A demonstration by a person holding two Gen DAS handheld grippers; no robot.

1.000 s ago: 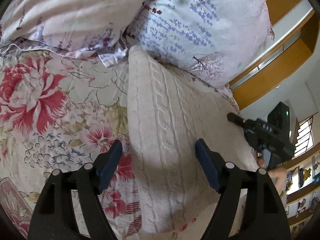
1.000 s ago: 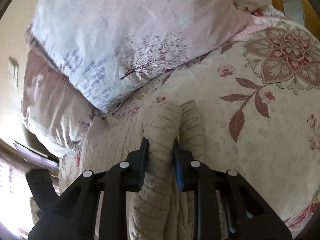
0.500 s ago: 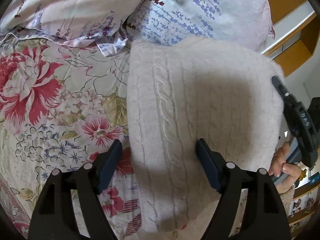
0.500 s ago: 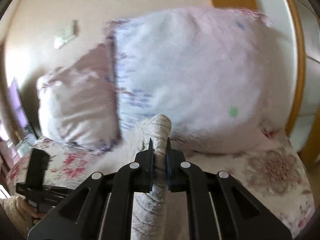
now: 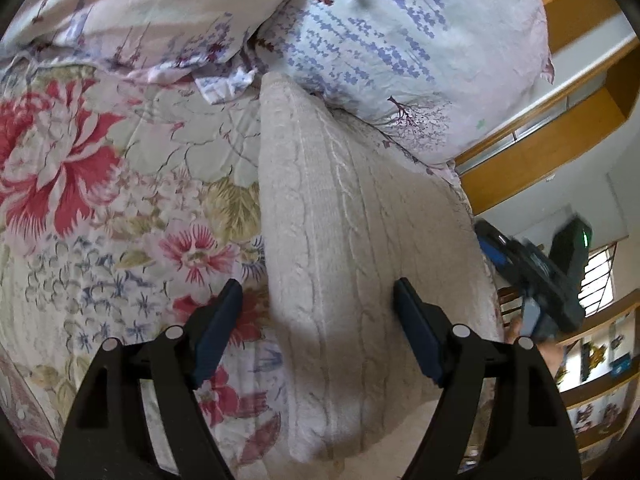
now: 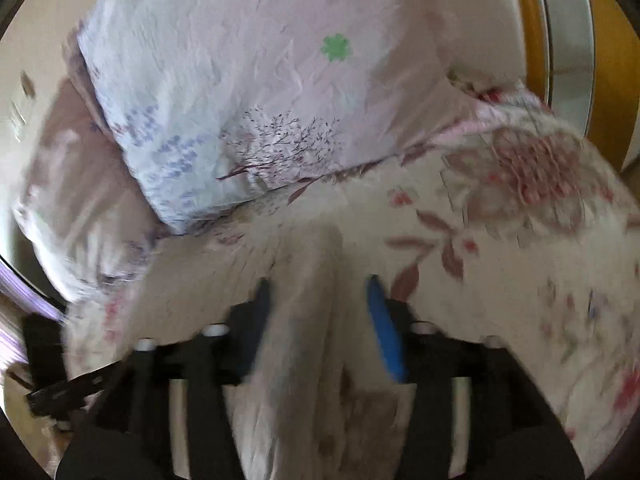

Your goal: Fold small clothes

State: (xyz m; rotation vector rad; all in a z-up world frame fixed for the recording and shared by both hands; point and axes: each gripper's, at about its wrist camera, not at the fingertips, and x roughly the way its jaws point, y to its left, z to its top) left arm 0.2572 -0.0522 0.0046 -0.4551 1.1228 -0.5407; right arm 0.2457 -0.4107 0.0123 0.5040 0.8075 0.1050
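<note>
two claws are in play; the left claw (image 5: 318,312) stands open over the cream knit (image 5: 360,260); the right claw (image 6: 316,320) is opening, knit between its pads; the released fold should be smoothed flat on the bed (image 5: 120,208).

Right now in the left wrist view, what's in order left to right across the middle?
Red-flowered floral quilt → cream cable-knit sweater → black right gripper with blue pads → orange-brown wooden window frame.

The bed (image 5: 120,184) wears a quilted cover printed with big red and pink flowers. Two pale pillows (image 5: 400,40) sit at its head, side by side. A cream cable-knit sweater (image 5: 352,240) lies flat just below them.
</note>
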